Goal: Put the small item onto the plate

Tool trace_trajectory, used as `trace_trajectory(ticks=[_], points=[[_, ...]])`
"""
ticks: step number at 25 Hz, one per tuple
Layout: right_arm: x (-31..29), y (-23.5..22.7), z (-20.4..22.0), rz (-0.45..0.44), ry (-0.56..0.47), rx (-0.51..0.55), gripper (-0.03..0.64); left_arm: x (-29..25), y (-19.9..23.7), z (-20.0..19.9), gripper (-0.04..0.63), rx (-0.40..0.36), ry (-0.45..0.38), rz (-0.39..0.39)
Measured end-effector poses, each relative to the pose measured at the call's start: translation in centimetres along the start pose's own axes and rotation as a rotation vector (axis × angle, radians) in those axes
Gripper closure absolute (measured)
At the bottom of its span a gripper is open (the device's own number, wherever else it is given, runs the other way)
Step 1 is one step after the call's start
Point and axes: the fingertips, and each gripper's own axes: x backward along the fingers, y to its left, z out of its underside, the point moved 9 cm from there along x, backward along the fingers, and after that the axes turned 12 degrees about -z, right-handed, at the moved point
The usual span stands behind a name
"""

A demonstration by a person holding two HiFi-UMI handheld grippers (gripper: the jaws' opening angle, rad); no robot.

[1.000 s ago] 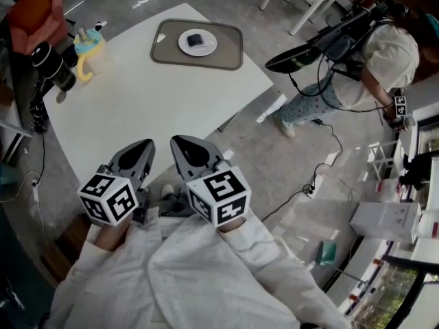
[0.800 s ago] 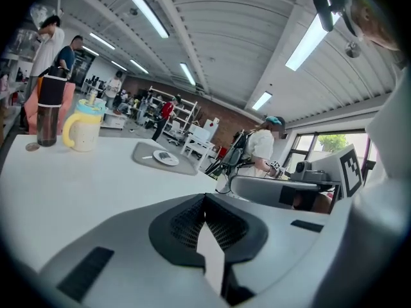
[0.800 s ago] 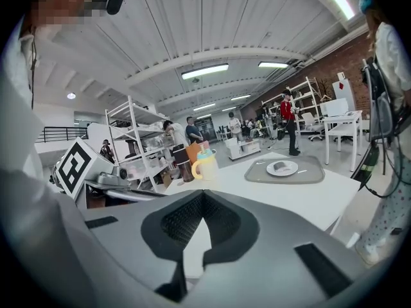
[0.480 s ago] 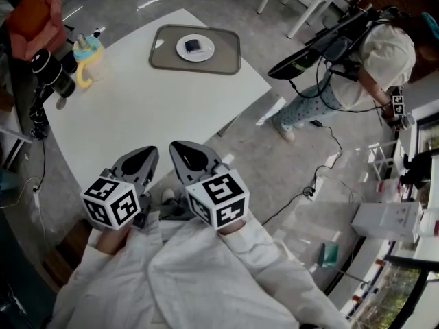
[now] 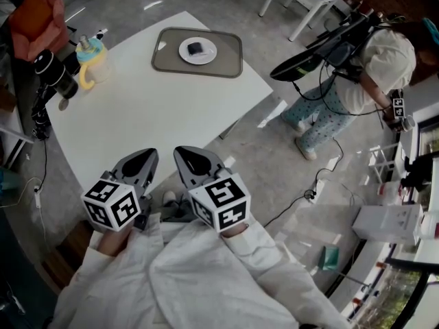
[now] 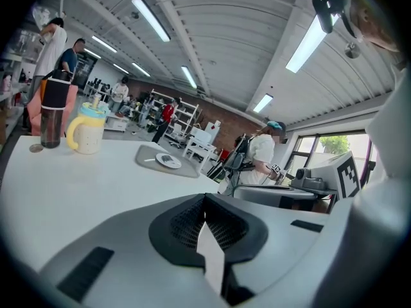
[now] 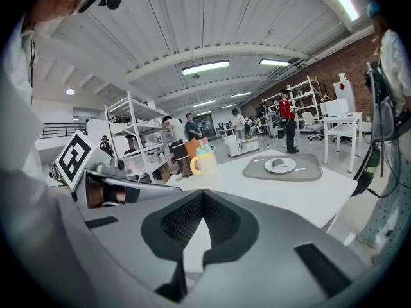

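Left gripper (image 5: pixel 140 160) and right gripper (image 5: pixel 191 157) are both closed, empty, near the table (image 5: pixel 137 108) edge. A small dark item (image 5: pixel 197 47) sits on the plate (image 5: pixel 184 51); its direction is unclear.

Overhead head view; low gripper views, perhaps level, toward tray (image 5: pixel 226 55) (image 6: pixel 187 169) (image 7: pixel 308 172)
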Motion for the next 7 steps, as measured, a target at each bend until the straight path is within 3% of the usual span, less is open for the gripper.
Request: trace_trajectory(ticks=[7], points=[[-0.6, 0.04, 0.17, -0.003, 0.005, -0.005, 0.601, 0.01, 0.48, 0.52, 0.584, 0.025, 0.018, 0.003]])
